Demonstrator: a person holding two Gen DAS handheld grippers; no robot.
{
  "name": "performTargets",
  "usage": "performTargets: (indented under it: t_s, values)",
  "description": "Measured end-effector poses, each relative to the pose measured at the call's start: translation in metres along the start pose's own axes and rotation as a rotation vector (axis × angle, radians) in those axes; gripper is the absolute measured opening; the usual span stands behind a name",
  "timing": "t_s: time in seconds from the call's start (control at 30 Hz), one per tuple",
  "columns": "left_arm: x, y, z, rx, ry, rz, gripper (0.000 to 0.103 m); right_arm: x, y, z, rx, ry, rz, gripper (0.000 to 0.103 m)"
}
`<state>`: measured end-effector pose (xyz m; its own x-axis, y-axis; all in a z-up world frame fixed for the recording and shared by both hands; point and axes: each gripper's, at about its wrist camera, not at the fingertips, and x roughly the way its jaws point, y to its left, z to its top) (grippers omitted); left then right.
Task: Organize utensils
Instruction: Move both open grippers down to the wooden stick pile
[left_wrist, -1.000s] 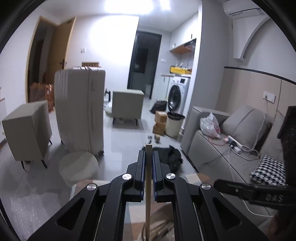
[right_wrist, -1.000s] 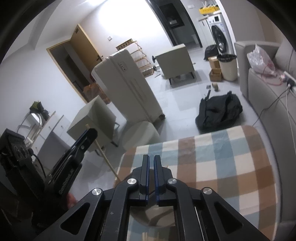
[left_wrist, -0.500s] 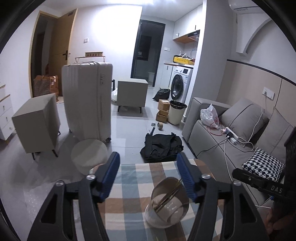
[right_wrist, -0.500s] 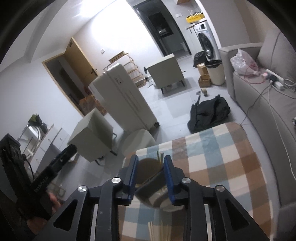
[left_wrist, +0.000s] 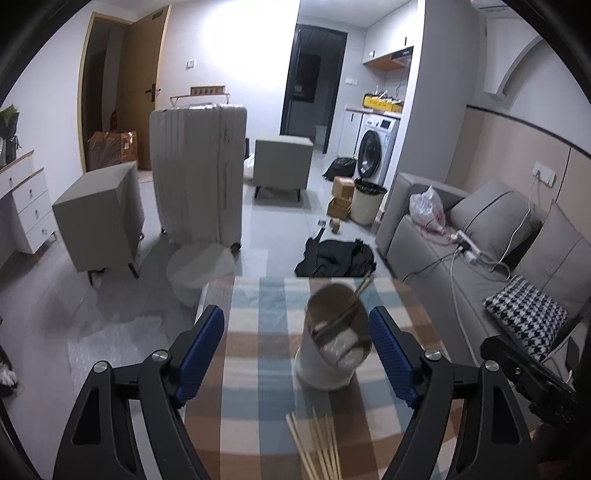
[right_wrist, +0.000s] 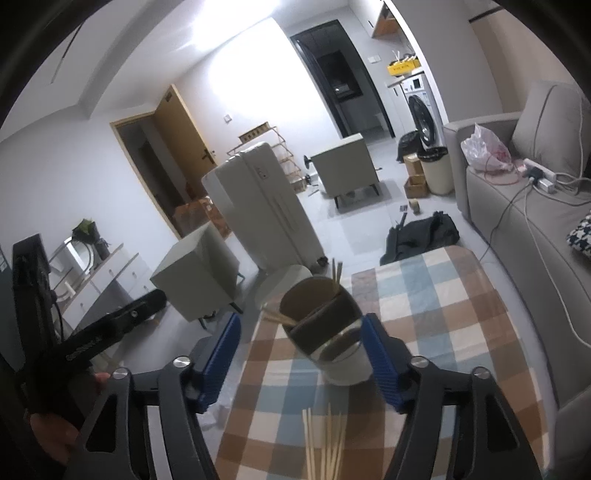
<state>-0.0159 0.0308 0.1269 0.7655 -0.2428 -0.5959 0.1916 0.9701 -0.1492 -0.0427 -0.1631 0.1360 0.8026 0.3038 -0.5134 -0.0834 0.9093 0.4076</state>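
Observation:
A white utensil cup (left_wrist: 334, 345) with a divided inside stands on the checked tablecloth (left_wrist: 258, 354); chopsticks (left_wrist: 360, 291) lean in it. It also shows in the right wrist view (right_wrist: 328, 332), with chopsticks (right_wrist: 337, 273) sticking up. Several loose wooden chopsticks (left_wrist: 319, 446) lie on the cloth in front of the cup, also in the right wrist view (right_wrist: 325, 443). My left gripper (left_wrist: 297, 350) is open and empty, its jaws wide on either side of the cup. My right gripper (right_wrist: 301, 352) is open and empty, likewise framing the cup.
The table edge (left_wrist: 221, 295) drops to the floor on the left. A grey sofa (left_wrist: 480, 251) stands to the right. A round stool (left_wrist: 199, 266), a suitcase (left_wrist: 199, 173) and a black bag (left_wrist: 336, 258) are on the floor beyond.
My left gripper let go of a chopstick, now in the cup, and opened wide. My right gripper went from shut to wide open. Both views pulled back, showing the loose chopsticks.

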Motion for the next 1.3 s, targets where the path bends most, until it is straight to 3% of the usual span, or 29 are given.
performTargets:
  t_s: [0.33,0.63,0.77,0.93,1.07,1.3]
  values:
    - [0.007,0.005,-0.044,-0.026,0.071,0.07,0.09,-0.012,0.007,-0.043,-0.1,-0.005,0.002,0.089]
    - [0.029,0.02,-0.087,-0.053,0.161,0.125,0.09,0.023,-0.01,-0.073,-0.104,0.176,-0.034,0.089]
    - [0.045,0.03,-0.097,-0.103,0.243,0.141,0.09,0.038,-0.014,-0.084,-0.116,0.242,-0.047,0.088]
    - [0.055,0.039,-0.103,-0.127,0.301,0.152,0.09,0.072,-0.025,-0.104,-0.111,0.4,-0.103,0.06]
    - [0.059,0.044,-0.106,-0.122,0.335,0.156,0.09,0.099,-0.034,-0.116,-0.105,0.499,-0.122,0.057]
    - [0.067,0.067,-0.109,-0.179,0.395,0.163,0.09,0.154,-0.037,-0.14,-0.132,0.675,-0.142,0.033]
